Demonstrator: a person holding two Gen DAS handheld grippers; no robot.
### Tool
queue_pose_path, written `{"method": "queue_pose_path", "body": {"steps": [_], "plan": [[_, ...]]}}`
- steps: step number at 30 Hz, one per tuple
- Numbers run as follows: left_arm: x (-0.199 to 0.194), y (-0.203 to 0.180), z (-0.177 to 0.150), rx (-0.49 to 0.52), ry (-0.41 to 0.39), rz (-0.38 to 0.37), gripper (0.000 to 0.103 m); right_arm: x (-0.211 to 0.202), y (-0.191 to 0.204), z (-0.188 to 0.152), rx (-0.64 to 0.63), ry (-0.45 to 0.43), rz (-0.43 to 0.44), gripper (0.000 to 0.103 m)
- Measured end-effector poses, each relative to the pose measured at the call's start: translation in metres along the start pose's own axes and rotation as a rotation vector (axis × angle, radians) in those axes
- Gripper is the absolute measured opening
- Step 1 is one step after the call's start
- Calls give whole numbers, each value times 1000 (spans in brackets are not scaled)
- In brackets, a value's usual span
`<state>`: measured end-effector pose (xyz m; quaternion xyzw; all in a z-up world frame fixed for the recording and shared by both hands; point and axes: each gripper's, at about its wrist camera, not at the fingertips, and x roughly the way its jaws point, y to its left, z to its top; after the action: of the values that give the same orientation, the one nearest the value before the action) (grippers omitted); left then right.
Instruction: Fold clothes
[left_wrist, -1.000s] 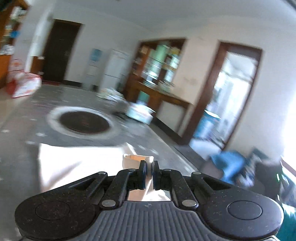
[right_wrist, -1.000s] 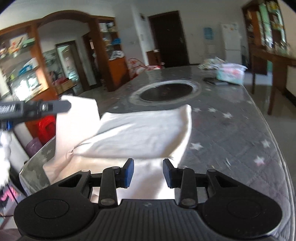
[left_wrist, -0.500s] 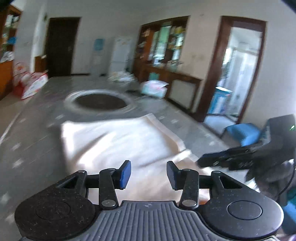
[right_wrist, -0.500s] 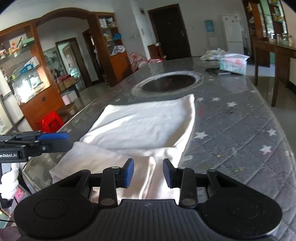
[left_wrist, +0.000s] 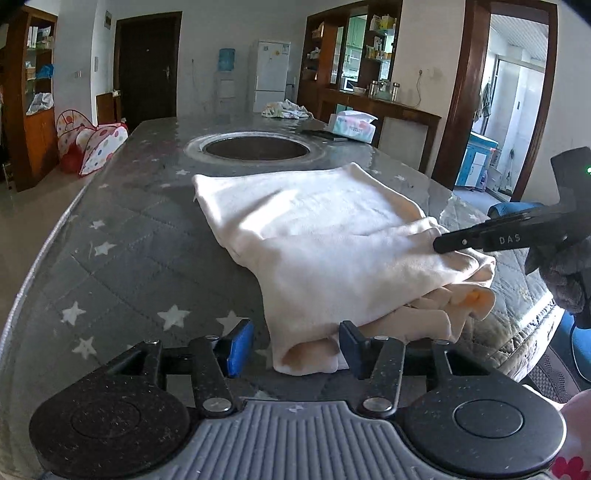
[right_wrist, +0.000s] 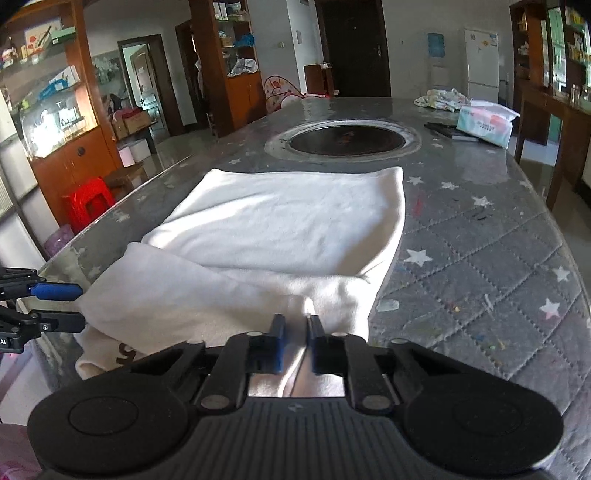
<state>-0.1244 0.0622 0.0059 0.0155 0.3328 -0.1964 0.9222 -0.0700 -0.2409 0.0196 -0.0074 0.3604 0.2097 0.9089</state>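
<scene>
A cream garment (left_wrist: 325, 236) lies folded on the grey star-patterned table cover (left_wrist: 122, 258), its layered edges stacked at the near side. My left gripper (left_wrist: 295, 339) sits low at the near edge. Its jaws are opening; a folded corner lies between them and the blue pad stands clear of it. In the right wrist view the garment (right_wrist: 280, 221) spreads ahead, and my right gripper (right_wrist: 295, 325) is shut on a fold at its near edge. Each gripper shows in the other's view: the right gripper (left_wrist: 439, 245) pinches the cloth's right side, the left gripper (right_wrist: 74, 308) is open at the far left.
A round dark recess (left_wrist: 256, 147) is set in the table beyond the garment. Farther back are a tissue pack (left_wrist: 352, 127) and a bundle of cloth (left_wrist: 284, 109). The table's edge (right_wrist: 576, 280) curves away on the right. A red stool (right_wrist: 86, 201) stands on the floor at the left.
My left gripper let go of the cloth it held up, opened and sank to the table's near edge. The lifted flap now lies flat. My right gripper shut on the near fold.
</scene>
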Motion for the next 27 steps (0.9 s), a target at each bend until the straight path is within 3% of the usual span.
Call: {"method": "queue_pose_path", "body": {"steps": [3,6,9,15,18,25,27], "plan": [[2,0,-1,10,8,-6,34,-7,5,6,-45,-35,-31,2],[2,-1,-3,31,11,1,28,-17,9,13,-74,-85,-62,1],[1,-2,-4,43,16,-2,28,-20,9,16,-84,-106,-89,1],[-9,3,4,42,-1,-22,31,-10,-1,7,-22,-44,-33,9],[-12,7,16,37,-29,-29,31,-6,-2,4,-16,-28,-18,23],[4,8,48,-15,-106,-91,30,6,-1,0,-19,-10,-10,23],[19,4,53,-7,-98,-115,30,6,1,0,-36,-9,-9,14]]}}
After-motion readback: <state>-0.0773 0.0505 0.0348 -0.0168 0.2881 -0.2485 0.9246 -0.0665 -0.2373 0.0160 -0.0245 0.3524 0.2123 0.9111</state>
